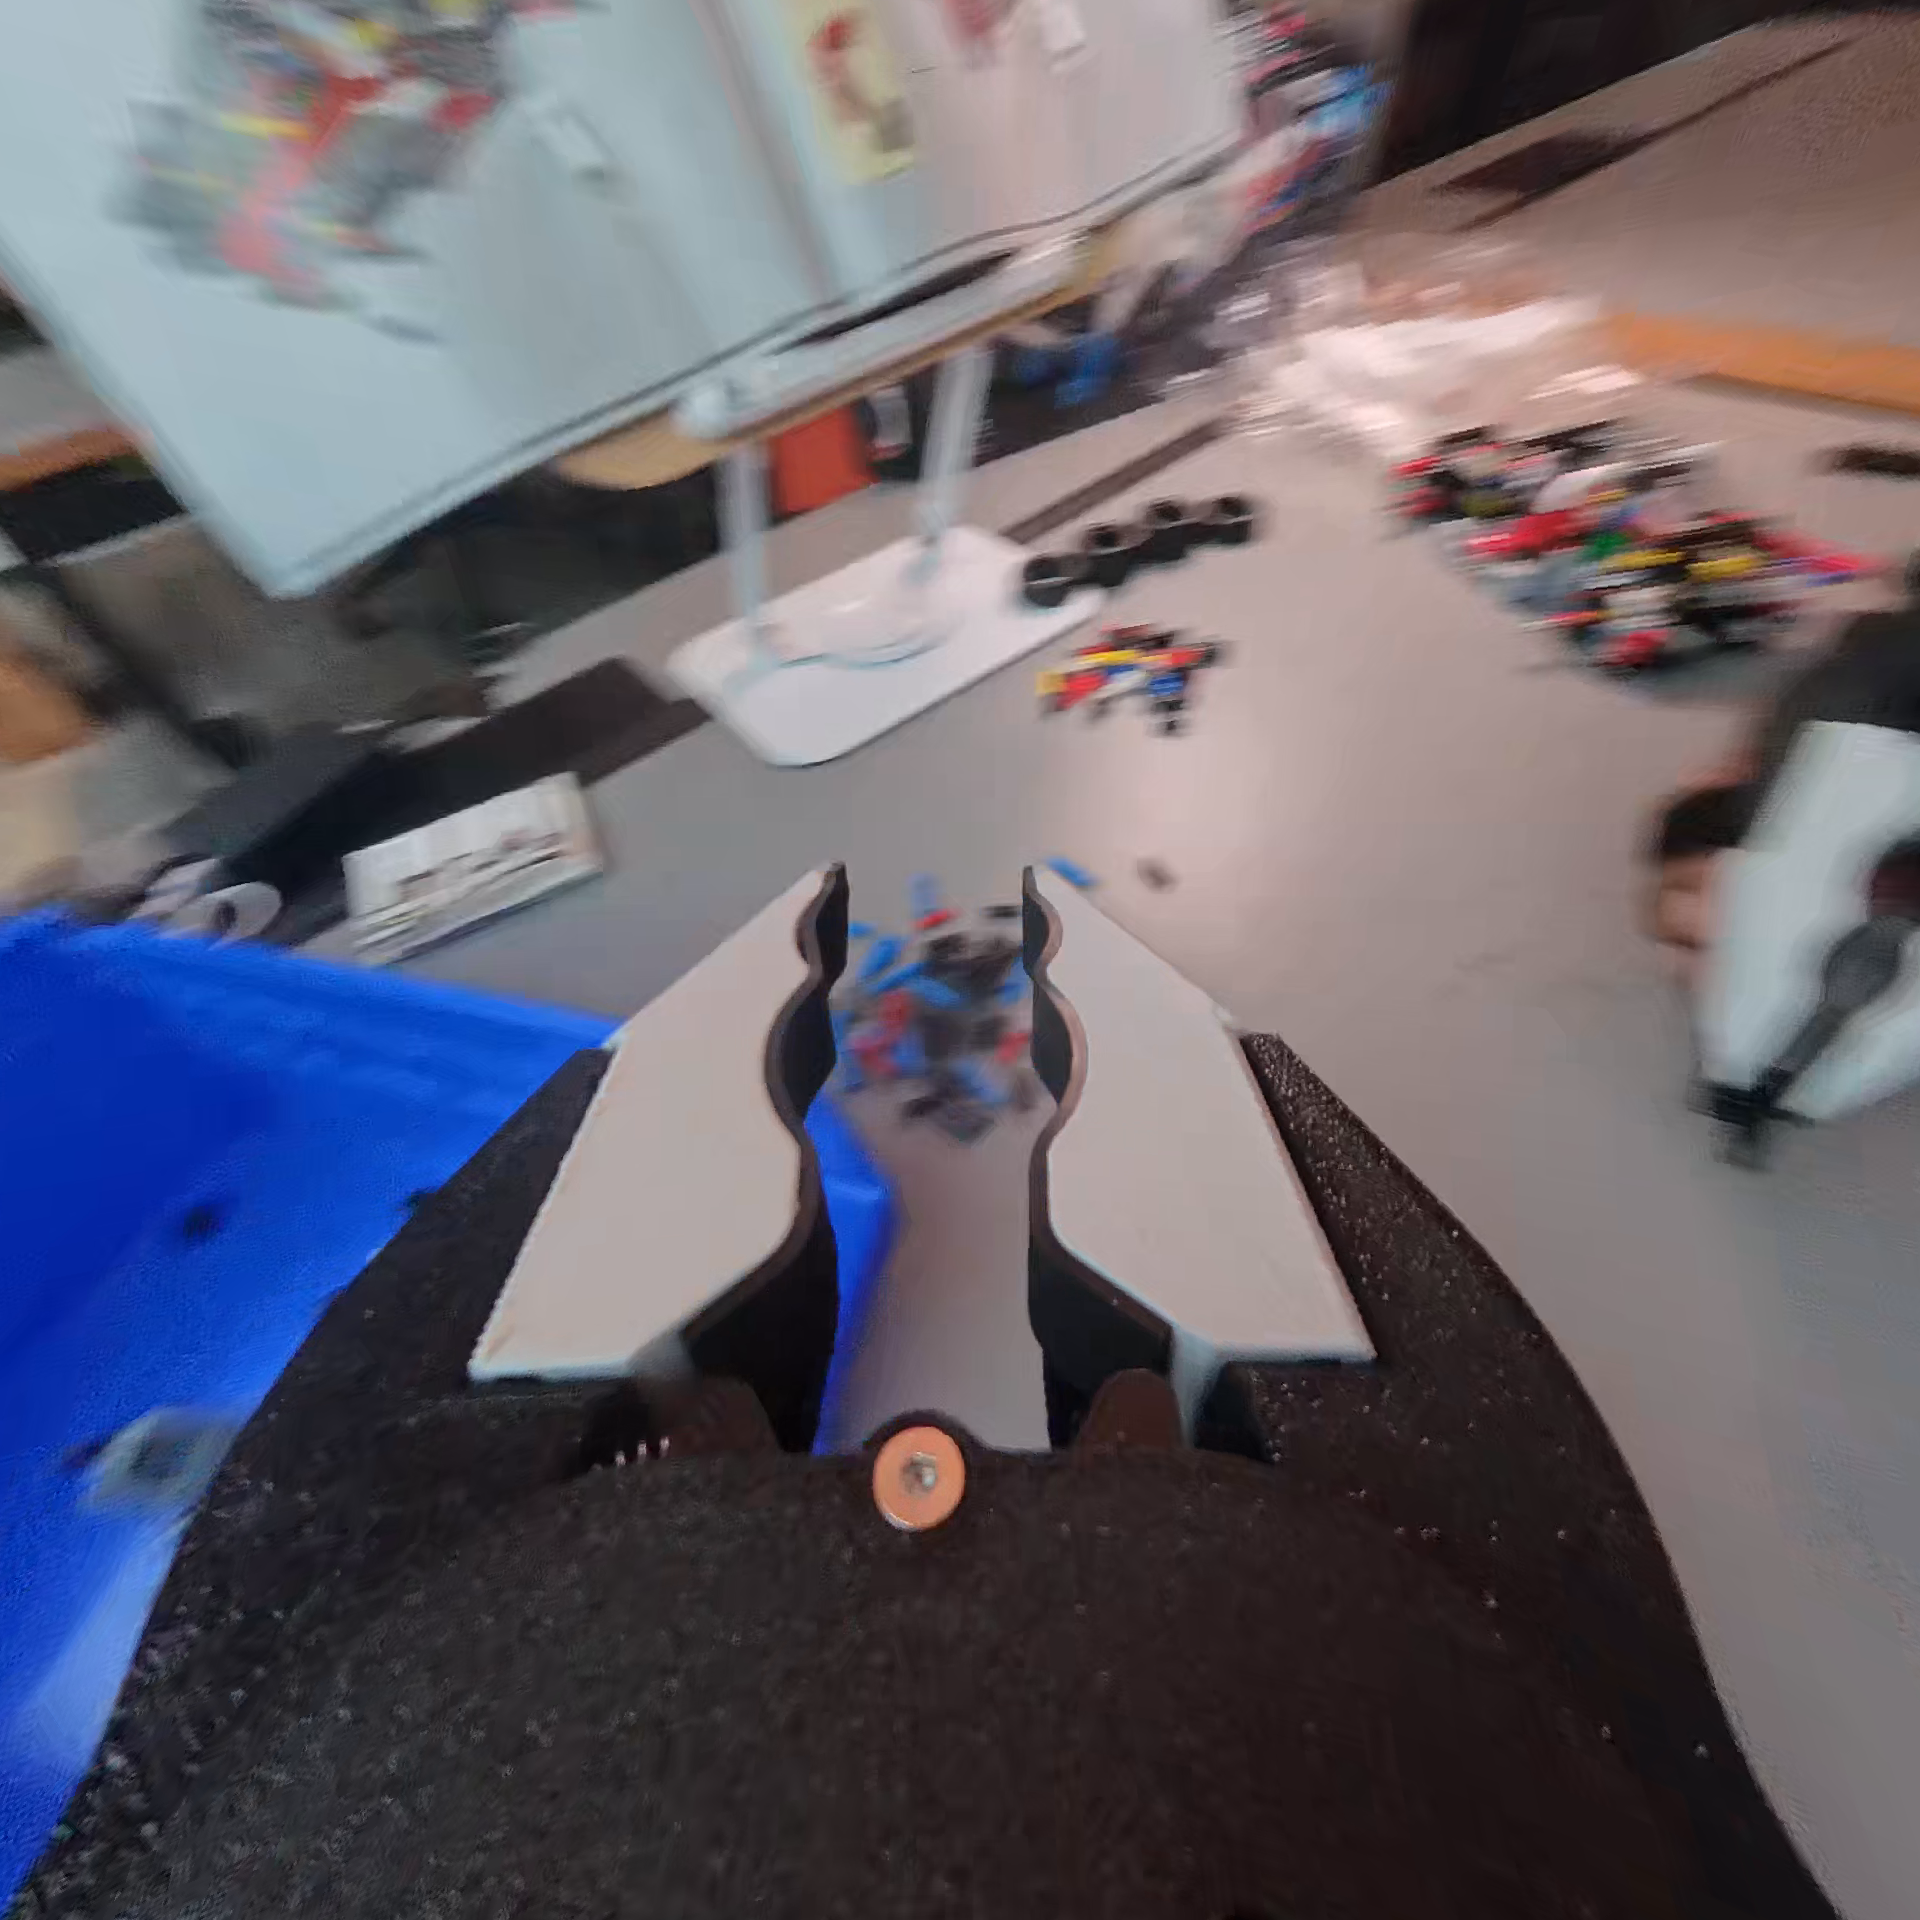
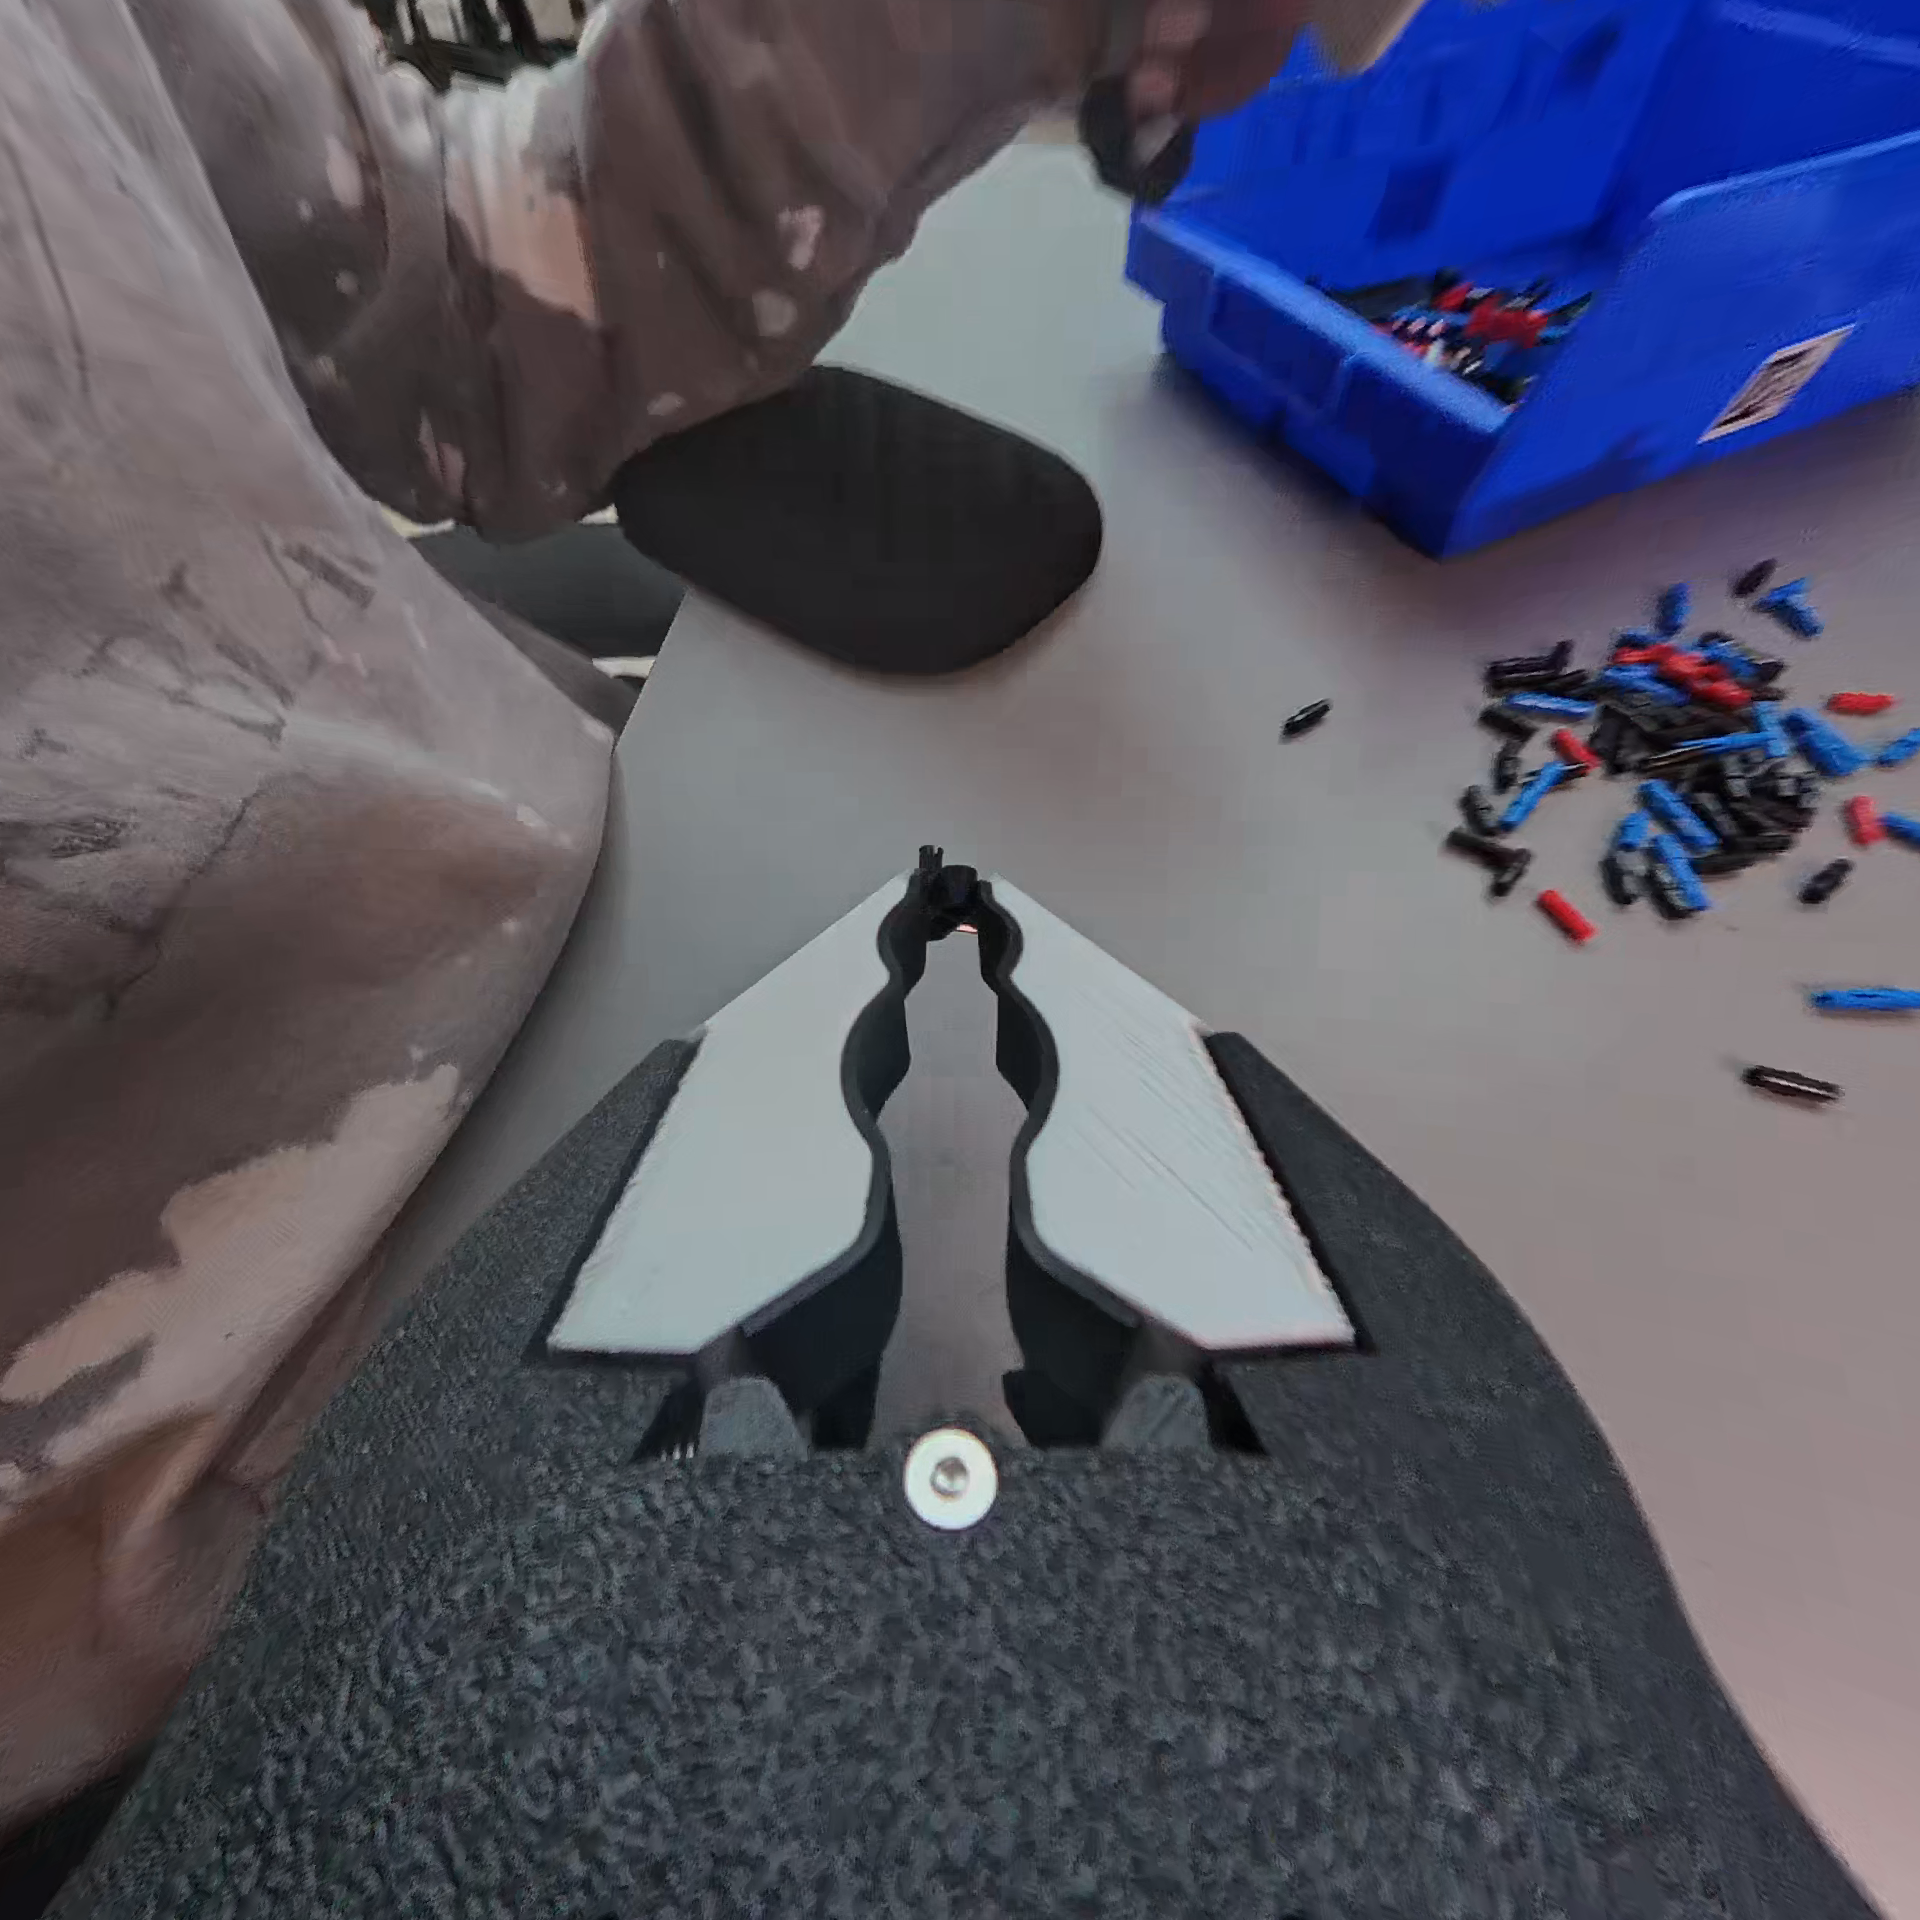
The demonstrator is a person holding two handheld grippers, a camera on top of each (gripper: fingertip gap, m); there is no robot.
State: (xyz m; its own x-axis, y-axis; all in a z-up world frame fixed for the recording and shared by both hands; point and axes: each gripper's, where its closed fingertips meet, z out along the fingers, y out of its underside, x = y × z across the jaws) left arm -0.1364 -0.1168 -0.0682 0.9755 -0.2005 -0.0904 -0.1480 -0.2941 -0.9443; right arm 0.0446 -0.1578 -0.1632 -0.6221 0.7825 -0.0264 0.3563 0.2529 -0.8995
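My right gripper (image 2: 948, 891) is shut on a small black peg (image 2: 933, 875) that sticks out past its fingertips, held above the grey table (image 2: 1143, 831). A pile of small black, blue and red pegs (image 2: 1683, 758) lies to its right, in front of a blue bin (image 2: 1455, 343) holding more pegs. My left gripper (image 1: 933, 904) is open and empty, above the table, pointing at the same pile of pegs (image 1: 935, 1018). The blue bin (image 1: 260, 1143) is at its left. The other gripper (image 1: 1829, 935) shows at the right edge of the left wrist view.
A white stand (image 1: 883, 634) carries a tilted board with pictures (image 1: 416, 260). Black wheels (image 1: 1132, 540), a small brick heap (image 1: 1132, 675) and a larger heap (image 1: 1631, 551) lie beyond. A booklet (image 1: 468, 862) lies at left. A black pad (image 2: 862, 520) and a person's sleeve (image 2: 260, 623) are near.
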